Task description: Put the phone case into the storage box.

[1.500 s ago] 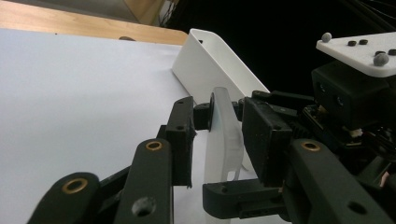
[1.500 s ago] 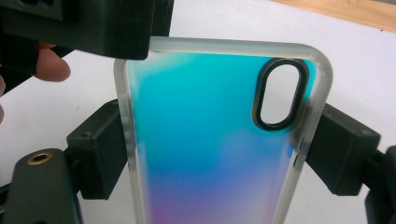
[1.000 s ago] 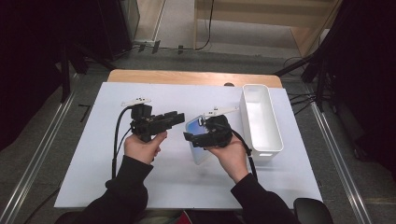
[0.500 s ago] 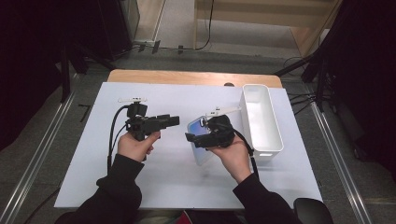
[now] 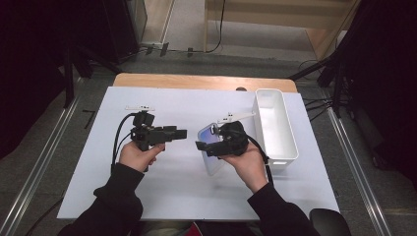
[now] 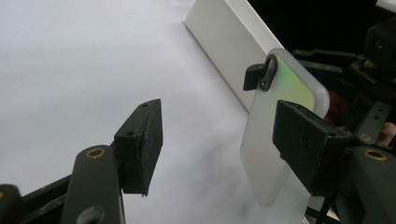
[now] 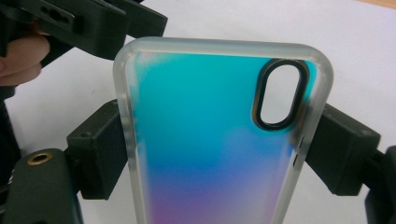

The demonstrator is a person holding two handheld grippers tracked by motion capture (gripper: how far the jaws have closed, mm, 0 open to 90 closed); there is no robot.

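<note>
The room around was dark, with a grey floor [image 5: 59, 147], metal rails running along it, and a pale wooden piece of furniture [image 5: 275, 19] at the far end. In its middle stood the surface [image 5: 172, 196], covered in white, with a strip of bare wood along its far edge. A long white tray [image 5: 287, 147] lay on its right side, its length running away from the person.

The phone case [image 5: 209, 140] was off the surface, just left of the tray, gripped by the right tongs [image 5: 212, 144], which were clamped narrow on its two long edges. In the right gripper view the case [image 7: 210, 140] stood with its long axis running up the picture, the camera hole near the top right corner, and its face shading from teal through blue to purple. In the left gripper view the case [image 6: 280, 135] looked frosted, leaning with its camera-hole end uppermost.

The left tongs [image 5: 181, 133] pointed toward the case but stood apart from it; they had just been opening and were wide, with nothing between them.

The lower end of the case was cut off in the right gripper view, and from above the right hand [image 5: 248, 162] and tongs hid much of it. The room's dark edges could not be made out.
</note>
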